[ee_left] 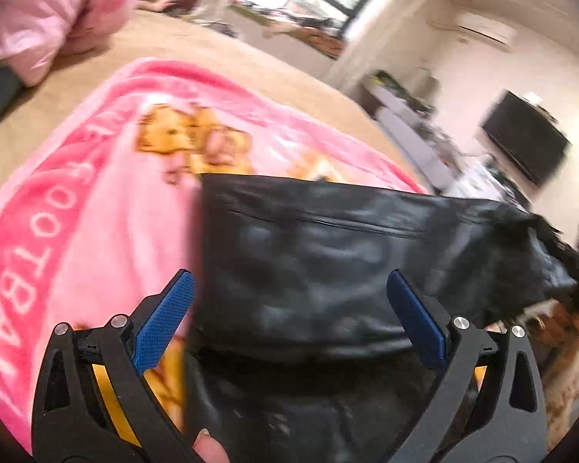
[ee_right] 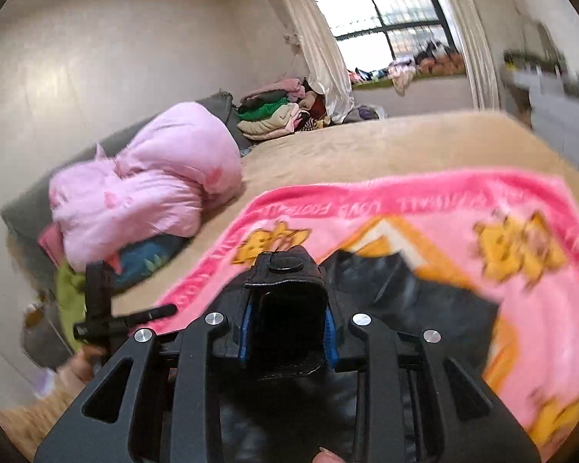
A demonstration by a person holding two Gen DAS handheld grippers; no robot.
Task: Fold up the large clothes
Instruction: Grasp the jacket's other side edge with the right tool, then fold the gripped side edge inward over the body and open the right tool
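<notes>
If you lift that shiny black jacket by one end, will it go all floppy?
Probably floppy: the black jacket sags and creases where the right gripper pinches its tab. Its glossy surface looks slippery. It seems thick, so likely heavyish.

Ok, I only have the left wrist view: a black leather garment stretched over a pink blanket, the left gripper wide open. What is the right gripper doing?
Observer: The right gripper is shut on a strap tab of the black leather garment.
Operator: Any fastening on that tab?
Observer: Yes, a round black button sits on top of it.
Operator: What is at the bed's far corner?
Observer: A stack of folded clothes, green and beige among them, beside the white curtain.
</notes>
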